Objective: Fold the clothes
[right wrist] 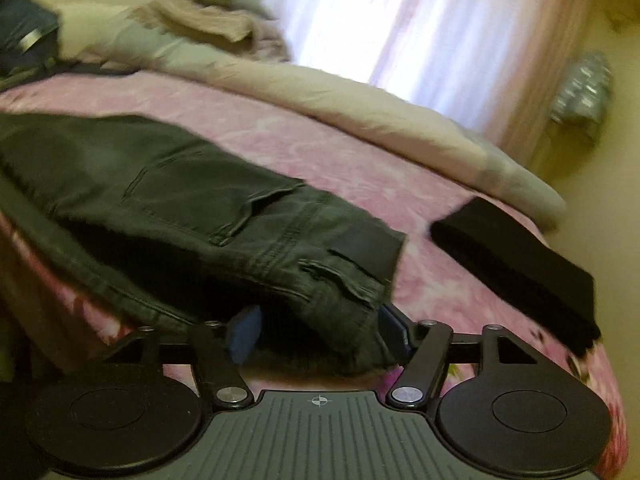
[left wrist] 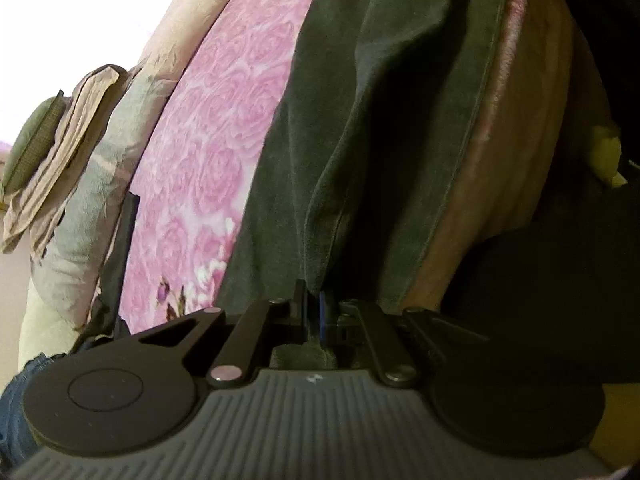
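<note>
Dark grey-green jeans (right wrist: 192,208) lie on a pink rose-patterned bed cover (right wrist: 320,148), back pocket up. My right gripper (right wrist: 316,332) has its jaws apart around the waistband end of the jeans; the blue pads (right wrist: 244,334) sit on either side of the cloth. My left gripper (left wrist: 314,312) is shut on a fold of the same jeans (left wrist: 360,140), which hang up and away from it over the pink cover (left wrist: 208,152).
A folded black garment (right wrist: 516,260) lies on the bed to the right. A beige duvet (right wrist: 340,104) with a pile of folded clothes (right wrist: 208,20) runs along the far side. Blue denim (left wrist: 16,412) shows at the lower left. A bright curtained window (right wrist: 400,32) is behind.
</note>
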`<state>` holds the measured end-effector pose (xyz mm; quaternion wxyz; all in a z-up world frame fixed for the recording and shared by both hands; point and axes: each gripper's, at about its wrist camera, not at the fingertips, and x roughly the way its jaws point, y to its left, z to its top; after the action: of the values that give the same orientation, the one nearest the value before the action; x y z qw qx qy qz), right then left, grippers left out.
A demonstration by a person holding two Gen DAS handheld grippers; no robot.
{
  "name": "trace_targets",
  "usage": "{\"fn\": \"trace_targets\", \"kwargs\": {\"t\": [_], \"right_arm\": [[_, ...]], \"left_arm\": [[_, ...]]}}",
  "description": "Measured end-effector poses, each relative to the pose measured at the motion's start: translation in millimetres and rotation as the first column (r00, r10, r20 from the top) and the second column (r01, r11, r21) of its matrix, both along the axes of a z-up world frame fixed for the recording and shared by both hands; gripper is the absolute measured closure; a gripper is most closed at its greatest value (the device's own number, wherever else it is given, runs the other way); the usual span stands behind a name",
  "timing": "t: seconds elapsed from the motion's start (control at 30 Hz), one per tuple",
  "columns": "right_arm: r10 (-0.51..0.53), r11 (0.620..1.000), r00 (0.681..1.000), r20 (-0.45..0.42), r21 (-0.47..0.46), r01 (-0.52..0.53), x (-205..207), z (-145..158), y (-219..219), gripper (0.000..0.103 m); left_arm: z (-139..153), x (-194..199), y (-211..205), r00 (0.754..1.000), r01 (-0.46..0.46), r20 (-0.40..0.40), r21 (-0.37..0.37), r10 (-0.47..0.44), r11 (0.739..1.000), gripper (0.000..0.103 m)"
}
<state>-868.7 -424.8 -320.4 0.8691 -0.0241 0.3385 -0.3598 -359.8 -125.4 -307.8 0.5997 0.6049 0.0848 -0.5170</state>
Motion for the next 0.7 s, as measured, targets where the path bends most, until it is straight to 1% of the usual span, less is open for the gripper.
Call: {"fn": "trace_targets", "kwargs": {"t": [0.03, 0.07, 0.1, 0.13, 0.17, 0.2, 0.27, 0.3, 0.33, 0.4, 0.47, 0.5, 0.53, 0.57, 0.6, 0.63, 0.67, 0.7], "right_arm": [[-0.041, 0.999, 0.999, 0.029, 0.023, 0.040, -3, 3, 1, 0.037], [-0.080, 0.995, 0.993, 0.082, 0.066, 0.074, -7, 7, 1, 0.037], [-0.124, 0.987, 0.982, 0.142, 0.119, 0.107, -11, 10, 0, 0.037], [-0.185, 0.969, 0.956, 0.226, 0.202, 0.139, -17, 10, -1, 0.037], [-0.249, 0.944, 0.920, 0.303, 0.286, 0.162, -23, 11, -3, 0.037], [-0.313, 0.914, 0.875, 0.368, 0.368, 0.172, -28, 11, -5, 0.037], [-0.414, 0.850, 0.785, 0.461, 0.504, 0.153, -32, 6, -10, 0.037], [-0.456, 0.816, 0.746, 0.486, 0.563, 0.132, -28, 1, -15, 0.037], [-0.483, 0.790, 0.715, 0.505, 0.604, 0.107, -22, -2, -22, 0.037], [-0.538, 0.746, 0.640, 0.548, 0.663, 0.059, -14, -10, -32, 0.037], [-0.608, 0.698, 0.569, 0.554, 0.714, 0.052, -14, -18, -45, 0.037], [-0.641, 0.678, 0.527, 0.558, 0.734, 0.046, -14, -21, -52, 0.037], [-0.669, 0.661, 0.484, 0.564, 0.750, 0.040, -16, -23, -59, 0.037], [-0.686, 0.655, 0.458, 0.565, 0.753, 0.052, -19, -22, -64, 0.038], [-0.698, 0.654, 0.440, 0.565, 0.754, 0.068, -22, -19, -70, 0.059], [-0.686, 0.670, 0.460, 0.564, 0.736, 0.097, -23, -12, -76, 0.079], [-0.655, 0.702, 0.501, 0.566, 0.701, 0.127, -23, -1, -81, 0.087], [-0.619, 0.736, 0.541, 0.569, 0.660, 0.149, -23, 10, -85, 0.087]], "left_arm": [[2, 2, 1, 1.000, 0.000, -0.002, -0.007, 0.000, 1.000, 0.099], [4, 3, 1, 1.000, 0.001, -0.004, -0.012, -0.001, 1.000, 0.099], [5, 5, 1, 1.000, 0.002, -0.005, -0.014, -0.002, 1.000, 0.099], [6, 6, 1, 1.000, 0.004, -0.003, -0.014, -0.004, 1.000, 0.099], [6, 8, 1, 1.000, 0.009, 0.002, -0.010, -0.009, 1.000, 0.099], [6, 9, 1, 1.000, 0.014, 0.008, -0.007, -0.014, 1.000, 0.099], [6, 12, 0, 1.000, 0.022, 0.019, 0.000, -0.022, 1.000, 0.099], [7, 12, -2, 1.000, 0.021, 0.019, 0.001, -0.021, 1.000, 0.099], [8, 13, -2, 1.000, 0.021, 0.020, 0.001, -0.021, 1.000, 0.099], [10, 15, -3, 1.000, 0.021, 0.023, -0.001, -0.021, 1.000, 0.099], [13, 15, -3, 0.999, 0.021, 0.027, -0.003, -0.021, 1.000, 0.099], [14, 15, -3, 0.999, 0.020, 0.029, -0.006, -0.019, 1.000, 0.099], [16, 16, -3, 1.000, 0.015, 0.028, -0.013, -0.015, 1.000, 0.099], [17, 16, -3, 1.000, 0.009, 0.025, -0.021, -0.009, 1.000, 0.099], [19, 16, -2, 1.000, 0.004, 0.022, -0.028, -0.004, 1.000, 0.099], [20, 15, -1, 1.000, 0.001, 0.019, -0.033, 0.000, 0.999, 0.099], [20, 13, 0, 1.000, 0.000, 0.018, -0.035, 0.001, 0.999, 0.099], [20, 11, 1, 1.000, 0.001, 0.018, -0.034, 0.000, 0.999, 0.100]]}}
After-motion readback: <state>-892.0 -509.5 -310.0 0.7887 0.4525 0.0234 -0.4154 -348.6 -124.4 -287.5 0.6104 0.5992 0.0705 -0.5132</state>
